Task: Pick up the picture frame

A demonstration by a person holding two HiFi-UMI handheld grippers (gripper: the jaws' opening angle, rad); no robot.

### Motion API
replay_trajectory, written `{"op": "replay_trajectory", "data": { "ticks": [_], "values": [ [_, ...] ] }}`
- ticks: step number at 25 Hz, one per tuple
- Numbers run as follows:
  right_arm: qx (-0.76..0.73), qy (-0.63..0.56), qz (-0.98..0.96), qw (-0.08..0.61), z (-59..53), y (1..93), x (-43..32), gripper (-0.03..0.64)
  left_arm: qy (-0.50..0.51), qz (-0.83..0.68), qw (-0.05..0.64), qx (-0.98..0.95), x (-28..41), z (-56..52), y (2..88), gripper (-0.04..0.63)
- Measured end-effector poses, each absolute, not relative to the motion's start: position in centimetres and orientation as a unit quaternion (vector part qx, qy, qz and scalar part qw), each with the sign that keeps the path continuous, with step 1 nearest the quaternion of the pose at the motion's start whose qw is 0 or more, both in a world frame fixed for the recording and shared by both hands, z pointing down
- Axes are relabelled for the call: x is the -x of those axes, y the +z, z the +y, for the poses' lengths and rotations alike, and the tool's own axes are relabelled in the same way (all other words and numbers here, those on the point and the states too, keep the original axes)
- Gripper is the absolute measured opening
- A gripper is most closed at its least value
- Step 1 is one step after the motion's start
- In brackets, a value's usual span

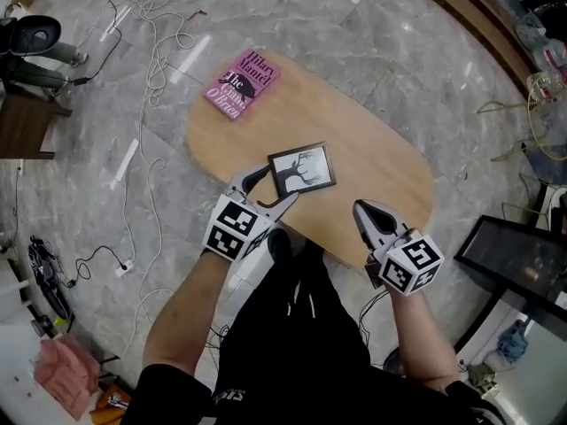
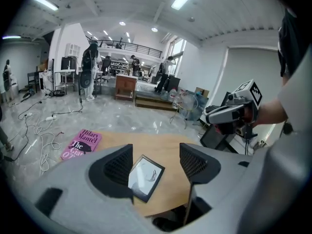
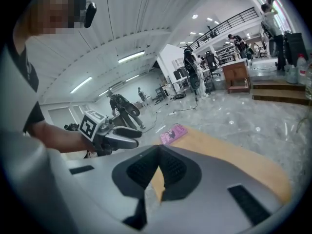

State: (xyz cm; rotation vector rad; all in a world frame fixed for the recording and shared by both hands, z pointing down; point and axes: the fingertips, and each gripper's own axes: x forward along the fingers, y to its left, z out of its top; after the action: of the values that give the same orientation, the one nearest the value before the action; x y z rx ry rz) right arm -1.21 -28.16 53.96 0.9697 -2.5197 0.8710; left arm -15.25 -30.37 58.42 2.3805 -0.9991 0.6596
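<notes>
The picture frame [image 1: 301, 168], black-edged with a tree drawing, lies flat on the oval wooden table [image 1: 381, 149] near its front edge. My left gripper [image 1: 274, 189] is open at the frame's left corner, one fingertip on each side of it, not touching. In the left gripper view the frame [image 2: 146, 178] lies on the table below and beyond the wide jaws of that gripper [image 2: 155, 154]. My right gripper [image 1: 360, 207] hovers over the table's front edge, right of the frame, apart from it. In its own view the right gripper [image 3: 158, 153] is shut with nothing in it.
A pink book [image 1: 242, 82] lies on the table's far left end. White cables [image 1: 151, 51] trail over the marble floor to the left. A dark framed panel [image 1: 518, 264] stands at the right, and a pink cloth [image 1: 62, 374] lies at the lower left.
</notes>
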Motion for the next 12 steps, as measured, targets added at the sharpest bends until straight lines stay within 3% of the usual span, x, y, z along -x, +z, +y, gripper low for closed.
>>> {"op": "replay_trajectory", "data": {
  "ticks": [12],
  "values": [
    [-0.343,0.333,-0.865,0.152,-30.1,63.2,0.6,0.006,0.317,-0.287,0.273,-0.862,10.9,-28.3,71.8,0.291]
  ]
}}
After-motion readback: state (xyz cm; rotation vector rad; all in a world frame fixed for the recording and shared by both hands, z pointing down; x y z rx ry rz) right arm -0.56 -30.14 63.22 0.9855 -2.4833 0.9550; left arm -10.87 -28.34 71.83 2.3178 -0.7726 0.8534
